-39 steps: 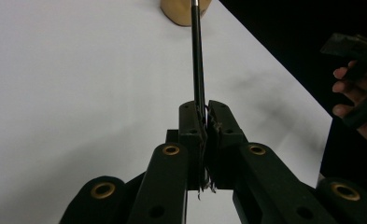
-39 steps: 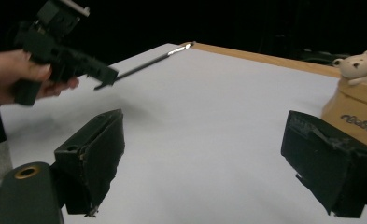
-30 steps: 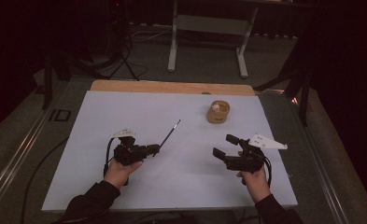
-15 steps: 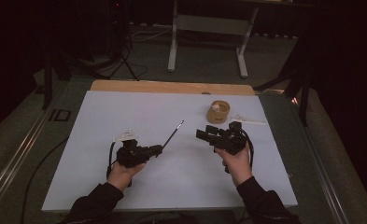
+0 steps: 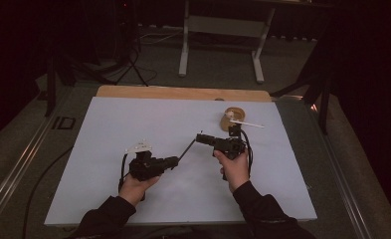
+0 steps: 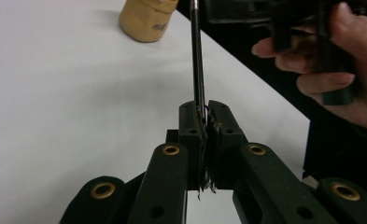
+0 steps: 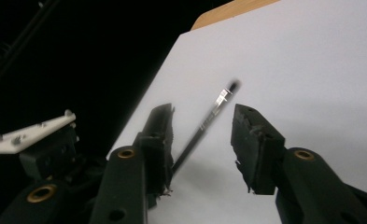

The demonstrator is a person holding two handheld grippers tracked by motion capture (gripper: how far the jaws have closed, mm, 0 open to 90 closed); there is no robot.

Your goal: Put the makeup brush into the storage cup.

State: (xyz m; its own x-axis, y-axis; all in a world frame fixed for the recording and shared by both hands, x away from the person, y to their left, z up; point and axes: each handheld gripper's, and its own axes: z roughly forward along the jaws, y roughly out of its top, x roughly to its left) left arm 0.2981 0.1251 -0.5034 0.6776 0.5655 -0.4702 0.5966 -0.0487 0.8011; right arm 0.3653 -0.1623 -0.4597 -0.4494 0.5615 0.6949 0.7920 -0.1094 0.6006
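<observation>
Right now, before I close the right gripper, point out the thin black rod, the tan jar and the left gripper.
thin black rod (image 6: 198, 56), left gripper view, on its shaft above the jaws.
tan jar (image 6: 146, 21), left gripper view, on its side wall.
left gripper (image 5: 175, 161), high view, at its jaw tips, clamped on the rod.

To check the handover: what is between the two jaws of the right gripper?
In the right gripper view, the thin black rod's free end sits between the open right gripper's jaws.

Left claw (image 5: 175, 160) sits mid-counter (image 5: 108, 129), toward the near edge. A rod (image 5: 186, 149) runs from it to the right claw (image 5: 199, 136). The jar (image 5: 229, 118) stands behind, near the far edge.
</observation>
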